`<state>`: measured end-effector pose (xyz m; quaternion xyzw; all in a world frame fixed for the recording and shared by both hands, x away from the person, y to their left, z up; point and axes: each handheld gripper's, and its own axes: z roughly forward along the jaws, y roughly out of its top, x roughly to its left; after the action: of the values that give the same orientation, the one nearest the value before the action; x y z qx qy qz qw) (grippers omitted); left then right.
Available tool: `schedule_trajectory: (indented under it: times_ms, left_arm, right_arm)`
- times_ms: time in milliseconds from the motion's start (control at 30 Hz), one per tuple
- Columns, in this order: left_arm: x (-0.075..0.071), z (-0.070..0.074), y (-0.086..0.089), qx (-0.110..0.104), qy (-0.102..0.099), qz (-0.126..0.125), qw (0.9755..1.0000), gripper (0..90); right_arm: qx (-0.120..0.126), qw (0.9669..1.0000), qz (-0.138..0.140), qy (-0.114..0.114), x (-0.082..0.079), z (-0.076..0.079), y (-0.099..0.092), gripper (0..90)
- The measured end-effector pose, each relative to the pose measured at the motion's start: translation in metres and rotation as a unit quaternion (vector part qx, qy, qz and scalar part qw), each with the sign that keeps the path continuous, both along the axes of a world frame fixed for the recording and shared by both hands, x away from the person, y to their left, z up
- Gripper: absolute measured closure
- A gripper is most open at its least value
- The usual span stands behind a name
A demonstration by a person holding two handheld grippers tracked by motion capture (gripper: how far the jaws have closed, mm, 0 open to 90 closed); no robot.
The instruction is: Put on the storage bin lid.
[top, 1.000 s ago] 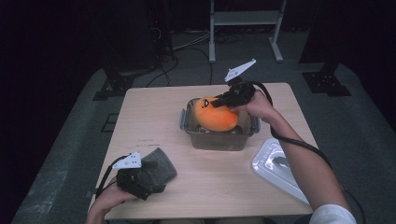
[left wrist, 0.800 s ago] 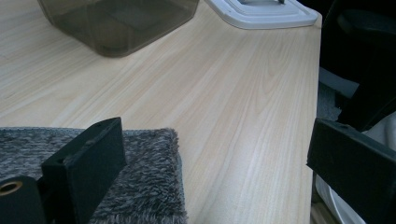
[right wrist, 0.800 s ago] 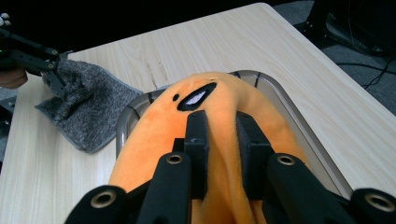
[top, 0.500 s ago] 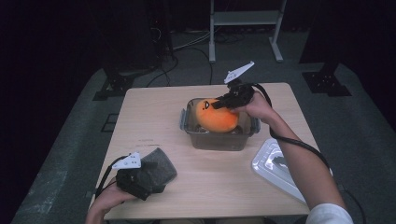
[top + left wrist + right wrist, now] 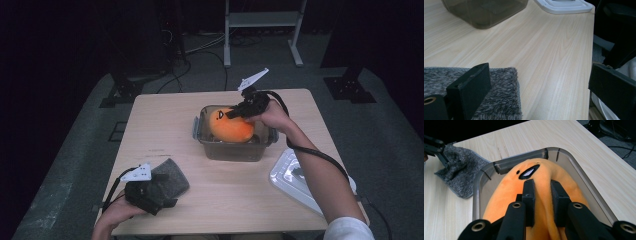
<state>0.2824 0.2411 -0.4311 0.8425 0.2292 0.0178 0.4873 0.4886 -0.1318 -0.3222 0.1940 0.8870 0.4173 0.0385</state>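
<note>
An orange plush toy (image 5: 232, 127) with a black-and-white eye lies in a clear plastic container (image 5: 200, 136) at the table's middle. My right gripper (image 5: 232, 114) reaches into it from the right. In the right gripper view that gripper (image 5: 543, 192) is shut on a raised fold of the plush toy (image 5: 506, 192), inside the container (image 5: 477, 187). At the front left, my left gripper (image 5: 150, 194) rests on a grey fuzzy cloth (image 5: 172, 176). In its own view the left gripper (image 5: 540, 75) is wide open, one jaw over the cloth (image 5: 499, 100) and the other past the table's edge.
A white container lid (image 5: 295, 177) lies flat at the table's front right, under the person's right forearm; the lid (image 5: 564, 5) also appears in the left gripper view. Bare wooden tabletop (image 5: 160, 125) stretches left of the container. Dark stands and cables sit on the floor beyond.
The right gripper and the plush toy have shifted only very slightly. The left gripper has stayed on the cloth.
</note>
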Motion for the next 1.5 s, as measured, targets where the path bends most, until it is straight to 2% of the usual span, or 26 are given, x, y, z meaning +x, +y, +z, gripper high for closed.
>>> schedule_trajectory:
  times_ms: [267,1067,1500]
  left_arm:
    - [0.000,0.000,0.001,0.000,0.000,0.000,1.0000,3.5]
    - [0.000,0.001,0.001,-0.003,0.000,0.000,1.0000,3.4]
    - [0.000,0.001,0.002,-0.002,-0.002,0.000,1.0000,3.4]
  right_arm:
    - [-0.007,1.0000,0.001,0.006,0.004,-0.006,0.004,75.4]
    - [-0.008,0.9996,0.007,0.025,0.009,-0.026,0.014,74.9]
    - [-0.013,0.9989,0.008,0.045,0.011,-0.034,0.017,74.1]
